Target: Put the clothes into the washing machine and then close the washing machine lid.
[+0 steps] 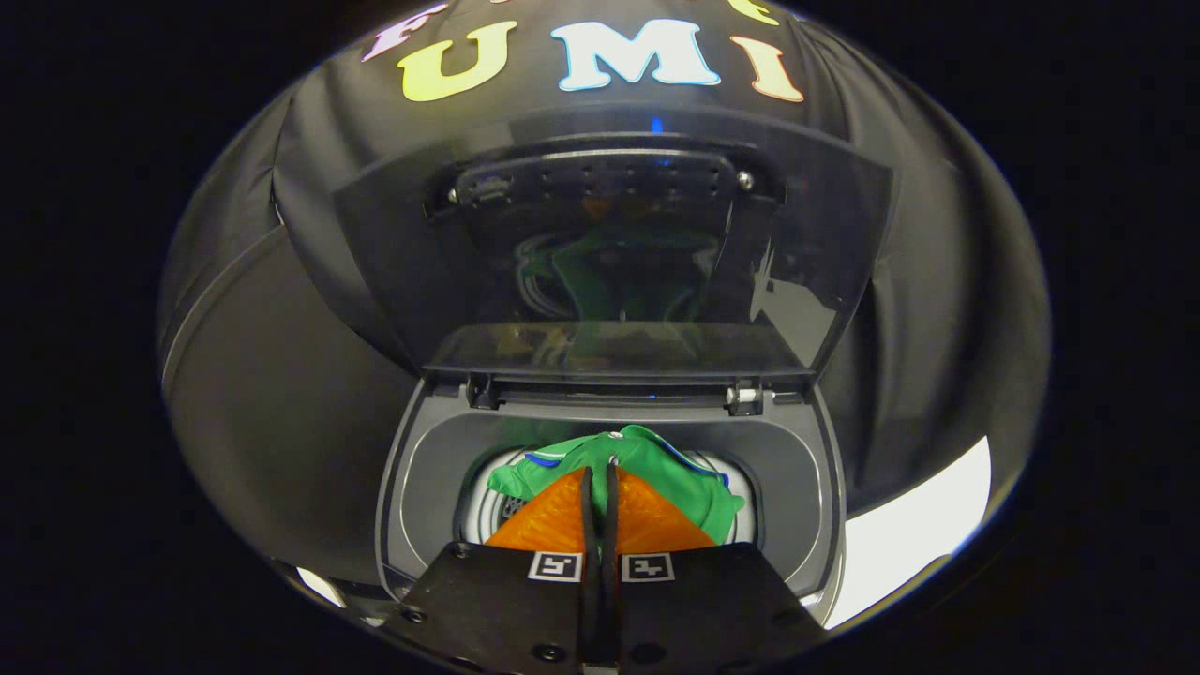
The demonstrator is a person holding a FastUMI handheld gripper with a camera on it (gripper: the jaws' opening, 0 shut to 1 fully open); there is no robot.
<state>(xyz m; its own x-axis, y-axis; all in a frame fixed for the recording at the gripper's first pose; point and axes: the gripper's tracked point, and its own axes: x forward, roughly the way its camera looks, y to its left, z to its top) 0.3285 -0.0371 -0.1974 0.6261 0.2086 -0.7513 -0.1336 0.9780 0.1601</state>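
- Hand-held gripper (600, 469) hung over the washing machine (806, 487), its fingers (588, 506) pinched together on the green garment (647, 464).
- Garment was bunched at the fingertips, draped over the mouth of the drum (487, 502); blue trim ran along its edges.
- Lid (609, 253) stood raised at the far side, hinged behind the opening, its dark glass reflecting the green cloth.
- Black cloth wall (281, 394) hung beyond the machine.

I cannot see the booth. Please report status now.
Gripper shut on green garment, over the washing machine drum opening. Lid stands open, upright. Nothing blocking.
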